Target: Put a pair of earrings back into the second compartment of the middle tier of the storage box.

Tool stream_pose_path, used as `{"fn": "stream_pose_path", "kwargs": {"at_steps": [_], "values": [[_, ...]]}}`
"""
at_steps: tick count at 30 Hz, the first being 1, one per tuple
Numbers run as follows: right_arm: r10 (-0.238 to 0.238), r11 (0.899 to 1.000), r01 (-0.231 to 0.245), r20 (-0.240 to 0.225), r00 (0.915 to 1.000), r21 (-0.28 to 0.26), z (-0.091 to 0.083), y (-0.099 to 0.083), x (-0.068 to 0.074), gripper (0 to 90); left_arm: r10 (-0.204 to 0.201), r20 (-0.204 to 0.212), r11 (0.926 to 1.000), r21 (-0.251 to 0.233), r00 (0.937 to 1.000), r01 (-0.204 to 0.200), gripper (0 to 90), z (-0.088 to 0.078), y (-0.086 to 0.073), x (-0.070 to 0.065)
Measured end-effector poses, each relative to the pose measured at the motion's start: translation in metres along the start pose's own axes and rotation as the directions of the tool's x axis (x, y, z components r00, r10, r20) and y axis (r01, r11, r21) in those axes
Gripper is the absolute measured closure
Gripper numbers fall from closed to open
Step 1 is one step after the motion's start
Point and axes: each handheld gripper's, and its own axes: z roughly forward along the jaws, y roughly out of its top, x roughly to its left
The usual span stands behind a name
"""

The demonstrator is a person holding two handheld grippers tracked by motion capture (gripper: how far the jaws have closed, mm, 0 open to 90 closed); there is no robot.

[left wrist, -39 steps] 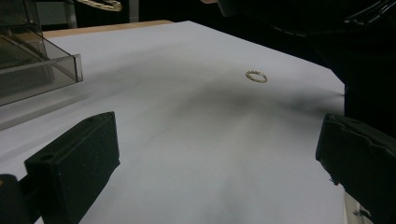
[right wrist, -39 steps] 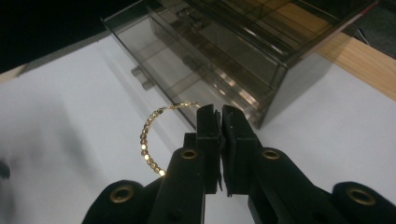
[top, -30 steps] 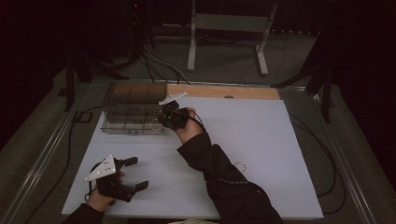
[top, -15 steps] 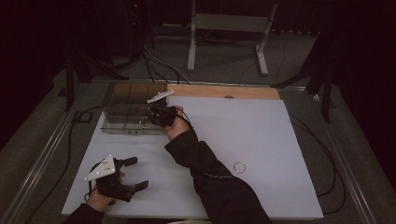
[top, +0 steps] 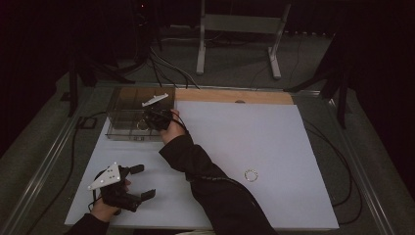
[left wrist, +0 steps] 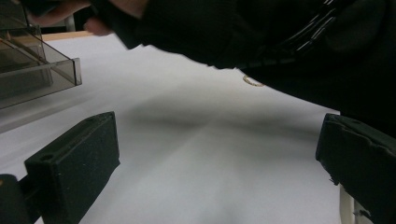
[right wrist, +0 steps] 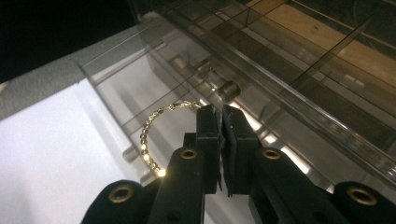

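Overhead, a white sheet [top: 274, 142] covers most of a table, with a strip of bare wood along its far edge. At the far left corner of the sheet sits a clear plastic organizer box [top: 128, 117], divided into compartments.

The person's right arm, in a dark sleeve [top: 205, 171], reaches diagonally from the near edge to the box. The right gripper [top: 152, 119] hovers over the box's right side. In the right gripper view its two black jaws are pressed together, pinching a gold beaded bracelet [right wrist: 154, 135]. The bracelet curves out to the left of the jaws in a loop, above the clear dividers of the box [right wrist: 261, 74]. Which compartment lies beneath it cannot be told.

Near the left corner of the sheet, the person's left hand holds the left gripper [top: 139, 181] low over the paper. Its jaws are spread wide, with nothing between them. The left gripper view shows both black pads far apart over the white sheet [left wrist: 196, 154].

A second small ring-shaped bracelet [top: 250, 175] lies flat on the sheet, right of the sleeve and well apart from both grippers.
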Motion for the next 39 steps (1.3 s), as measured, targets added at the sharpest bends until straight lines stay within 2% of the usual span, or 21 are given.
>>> {"fn": "stream_pose_path", "kwargs": {"at_steps": [2,4,6,7,8,10,11,13,18,22,25,27,29,33,39], "values": [[0.017,1.0,-0.017,-0.007,0.9998,-0.007,0.002,0.0,-0.002,85.8,0.002,-0.001,1.0,0.0,1.0,-0.002,0.5,0.0,0.0,0.0],[0.063,0.998,-0.063,-0.048,0.9969,-0.01,0.007,-0.003,-0.005,68.9,0.003,0.001,1.0,0.0,1.0,-0.003,0.5,0.0,0.0,0.0],[0.065,0.998,-0.066,-0.06,0.9961,-0.02,0.004,-0.004,-0.005,61.8,0.0,0.001,1.0,0.0,1.0,0.0,0.5,0.0,0.0,0.0],[0.076,0.997,-0.078,-0.088,0.9932,-0.024,0.001,-0.005,-0.005,58.5,0.0,0.001,1.0,0.0,1.0,0.0,0.5,0.0,0.0,0.0],[0.078,0.996,-0.081,-0.109,0.9909,-0.026,-0.002,-0.005,-0.005,56.6,-0.001,0.001,1.0,0.001,1.0,0.001,0.5,0.0,-0.001,0.001],[0.057,0.997,-0.062,-0.119,0.9912,-0.038,-0.008,-0.005,-0.001,50.5,-0.001,0.001,1.0,0.001,1.0,0.001,0.5,0.0,0.0,0.001],[0.057,0.997,-0.062,-0.119,0.9912,-0.038,-0.008,-0.005,-0.001,50.5,0.0,0.0,1.0,0.001,1.0,0.0,0.5,0.0,0.0,0.001],[0.034,0.998,-0.04,-0.134,0.9904,-0.048,-0.018,-0.006,0.004,44.5,0.001,0.0,1.0,0.001,1.0,-0.001,0.5,0.0,0.0,0.0],[0.02,0.997,-0.033,-0.161,0.9867,-0.077,-0.036,-0.01,0.01,37.2,0.002,0.004,1.0,0.005,1.0,-0.002,0.5,0.001,-0.001,0.001],[0.024,0.996,-0.037,-0.174,0.9845,-0.077,-0.047,-0.014,0.01,32.4,0.004,0.004,1.0,0.005,1.0,-0.005,0.5,0.001,0.0,0.0],[0.014,0.996,-0.027,-0.166,0.9861,-0.08,-0.054,-0.015,0.01,28.7,0.006,0.005,1.0,0.007,1.0,-0.006,0.5,0.001,0.0,0.0],[0.023,0.995,-0.039,-0.17,0.9852,-0.089,-0.064,-0.02,0.007,22.8,0.006,0.006,1.0,0.006,1.0,-0.006,0.5,0.001,0.0,0.001],[0.036,0.994,-0.053,-0.184,0.9823,-0.092,-0.07,-0.023,0.003,20.8,0.006,0.007,1.0,0.006,1.0,-0.006,0.5,0.002,0.0,0.001],[0.016,0.995,-0.035,-0.183,0.983,-0.098,-0.085,-0.031,-0.002,15.9,0.008,0.005,0.9999,0.011,1.0,-0.008,0.5,0.002,-0.001,0.001],[0.014,0.995,-0.029,-0.156,0.9876,-0.092,-0.102,-0.044,-0.01,14.9,0.003,0.007,0.9999,0.012,1.0,-0.003,0.5,0.003,-0.001,0.0]]}}
